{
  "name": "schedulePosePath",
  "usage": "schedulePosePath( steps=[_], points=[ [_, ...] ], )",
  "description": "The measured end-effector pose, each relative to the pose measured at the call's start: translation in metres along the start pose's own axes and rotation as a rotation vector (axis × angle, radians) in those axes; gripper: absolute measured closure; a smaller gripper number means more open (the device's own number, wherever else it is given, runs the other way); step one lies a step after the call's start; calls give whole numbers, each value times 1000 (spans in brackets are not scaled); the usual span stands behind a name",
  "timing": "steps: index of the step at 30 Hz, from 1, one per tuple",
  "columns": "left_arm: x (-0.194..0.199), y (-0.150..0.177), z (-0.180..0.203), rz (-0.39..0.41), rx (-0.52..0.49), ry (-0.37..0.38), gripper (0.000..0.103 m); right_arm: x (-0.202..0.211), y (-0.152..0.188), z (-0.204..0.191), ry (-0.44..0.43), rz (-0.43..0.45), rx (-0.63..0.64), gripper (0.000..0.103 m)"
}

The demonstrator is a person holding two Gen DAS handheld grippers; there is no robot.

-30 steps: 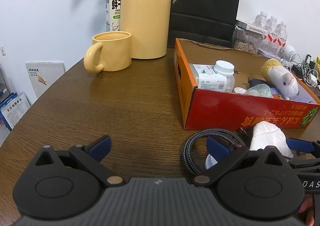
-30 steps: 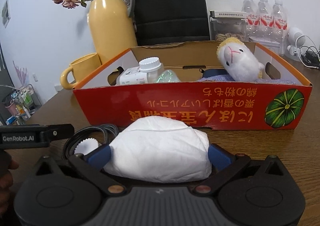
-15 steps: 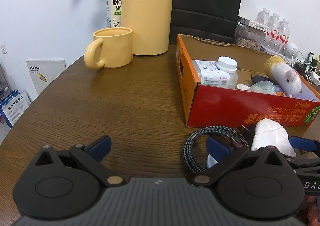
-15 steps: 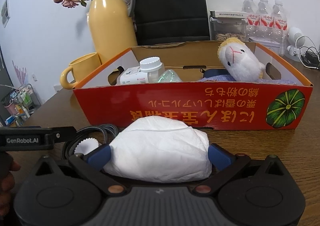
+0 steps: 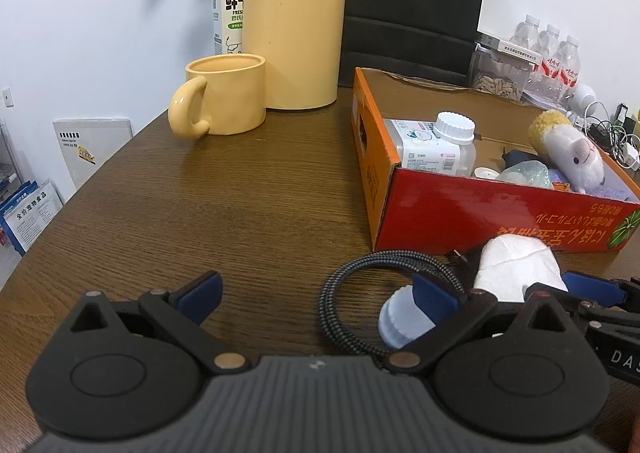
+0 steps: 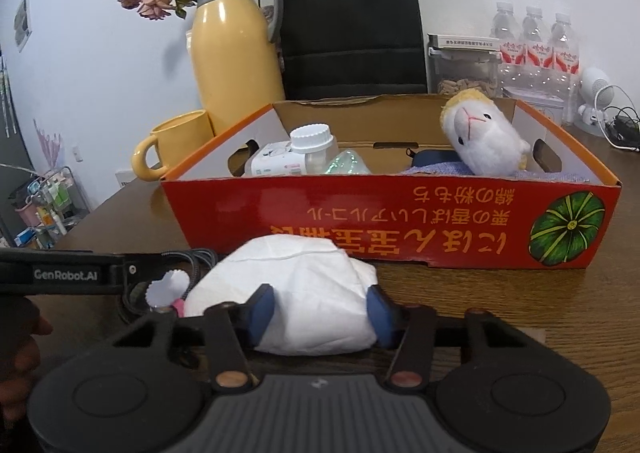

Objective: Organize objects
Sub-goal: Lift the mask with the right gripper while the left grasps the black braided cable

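Right gripper (image 6: 320,309): jaws have just been closing on the white wad (image 6: 300,293), and the blue pads now dent it on both flanks, so I read this as a grip, not yet a lift. The wad, crumpled tissue or a soft cloth bundle (I cannot tell which), sits on the table (image 5: 224,189) just in front of the red cardboard box (image 6: 400,229), whose near wall stands at my twelve o'clock. To do this step well I would hold the squeeze steady, since the bundle is soft and may compress further or slip; then lift straight up before moving toward twelve, because the box wall is tall and close. A braided cable (image 5: 360,285) coils at about ten o'clock of the wad, near it, with a small white cap (image 6: 168,287) beside it; I would check the cable is not caught under the bundle before raising. Inside the box, the pill bottle (image 6: 296,157) fills eleven o'clock and the plush sheep (image 6: 484,141) one o'clock; the middle looks free, so I aim there. Left gripper (image 5: 316,293): fingers wide apart, holding nothing, hovering low over the table with the cable loop near its right finger.
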State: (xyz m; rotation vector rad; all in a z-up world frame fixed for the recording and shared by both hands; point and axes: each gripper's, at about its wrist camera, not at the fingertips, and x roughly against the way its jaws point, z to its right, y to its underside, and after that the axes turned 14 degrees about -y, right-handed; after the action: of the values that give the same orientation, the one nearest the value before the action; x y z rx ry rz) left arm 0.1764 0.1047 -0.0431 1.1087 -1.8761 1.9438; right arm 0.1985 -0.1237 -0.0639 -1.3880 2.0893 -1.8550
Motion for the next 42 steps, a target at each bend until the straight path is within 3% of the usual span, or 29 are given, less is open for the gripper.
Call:
schedulePosePath(
  steps=[2, 3, 4, 6, 9, 14, 23, 26, 30, 32, 34, 38, 42],
  points=[
    [0, 0, -1, 2, 6, -1, 0, 2, -1, -1, -1, 13, 5, 48],
    [0, 0, -3, 5, 13, -2, 0, 3, -1, -2, -4, 23, 7, 28],
    [1, -1, -5, 9, 25, -4, 0, 6, -2, -2, -11, 41, 10, 2],
    [2, -4, -12, 18, 58, -11, 0, 12, -3, -5, -35, 84, 22, 0],
    [3, -8, -22, 25, 106, -22, 0, 5, -10, -9, -35, 63, -6, 0],
    [2, -12, -29, 6, 131, -15, 0, -27, -19, -15, -20, -93, -64, 0],
    [4, -10, -27, 3, 114, -1, 0, -26, -12, -20, -19, -85, -11, 0],
    [2, -9, -26, -4, 109, -5, 0, -24, -10, -21, -14, -79, 0, 6],
    [0, -9, -23, -11, 99, -9, 0, -19, -8, -23, -31, -69, 10, 22],
    [-1, -9, -23, -13, 97, -10, 0, -16, -7, -24, -51, -60, 6, 32],
    [-1, -9, -23, -13, 97, -11, 0, -11, -7, -24, -60, -38, 3, 50],
    [-1, -9, -22, -11, 92, -9, 0, 7, -9, -22, -81, 43, -6, 52],
    [-1, -7, -17, -10, 72, 2, 0, 25, -12, -14, -48, 116, -16, 52]
  ],
)
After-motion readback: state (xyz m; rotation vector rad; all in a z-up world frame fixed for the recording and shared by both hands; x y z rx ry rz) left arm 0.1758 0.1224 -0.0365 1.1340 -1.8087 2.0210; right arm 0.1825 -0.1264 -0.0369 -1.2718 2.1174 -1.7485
